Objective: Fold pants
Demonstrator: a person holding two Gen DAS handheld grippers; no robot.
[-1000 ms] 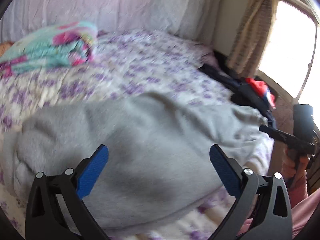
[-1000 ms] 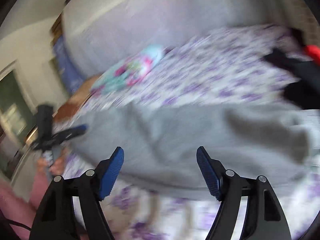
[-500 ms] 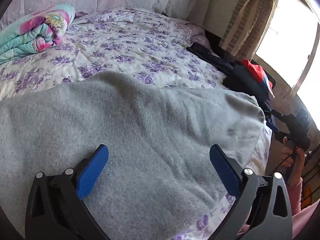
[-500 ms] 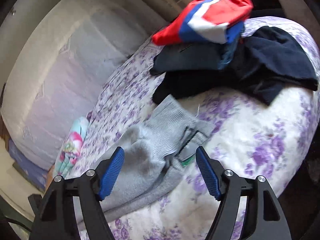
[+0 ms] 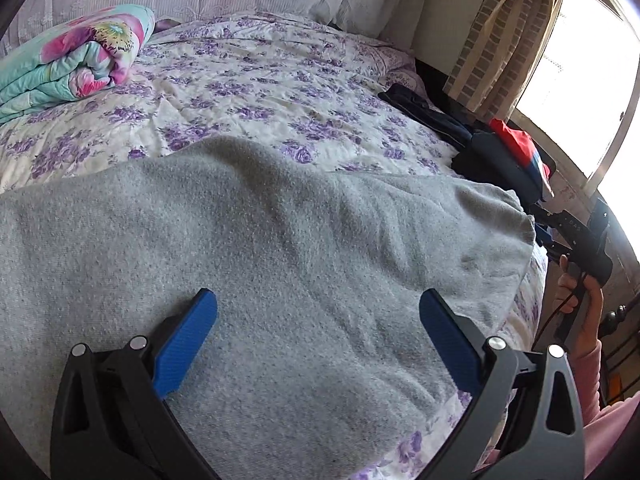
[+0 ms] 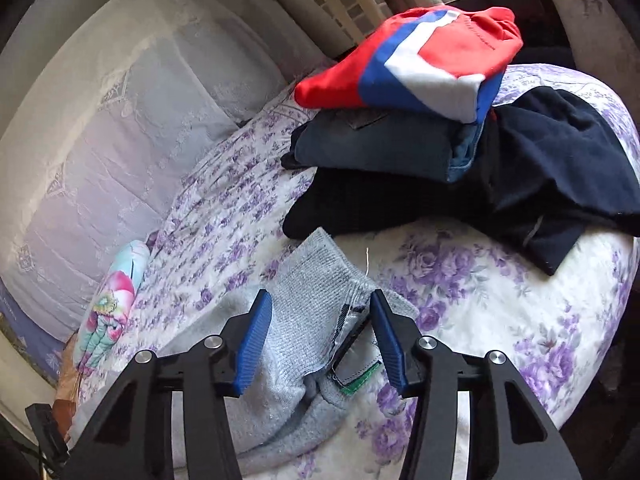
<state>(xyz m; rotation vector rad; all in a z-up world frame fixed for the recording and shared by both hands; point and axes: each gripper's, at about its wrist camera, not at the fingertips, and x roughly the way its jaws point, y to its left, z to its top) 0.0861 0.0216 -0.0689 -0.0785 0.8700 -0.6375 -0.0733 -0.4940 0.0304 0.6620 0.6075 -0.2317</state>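
Left gripper (image 5: 318, 332) hovers w/ jaws wide apart over grey pants (image 5: 280, 248), spread across near part of the floral bed (image 5: 260, 92). Far left: folded quilt (image 5: 76, 60); far right by window: dark clothes pile (image 5: 492, 152). Right gripper (image 5: 580, 236) at pants' right end, state unclear.

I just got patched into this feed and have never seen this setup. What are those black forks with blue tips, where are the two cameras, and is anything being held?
There is no robot: a person carries a hand-held gripper in each hand, and each has a fisheye camera looking along its two blue-padded fingers. The left hand-held gripper is wide open above the grey pants, which are spread on the floral bedsheet. The right hand-held gripper, seen in its own view, straddles the pants' ribbed waistband; its jaws are apart and nothing is gripped. Also on the bed are a pile of folded clothes topped by a red, white and blue garment, and a rolled flowered blanket.
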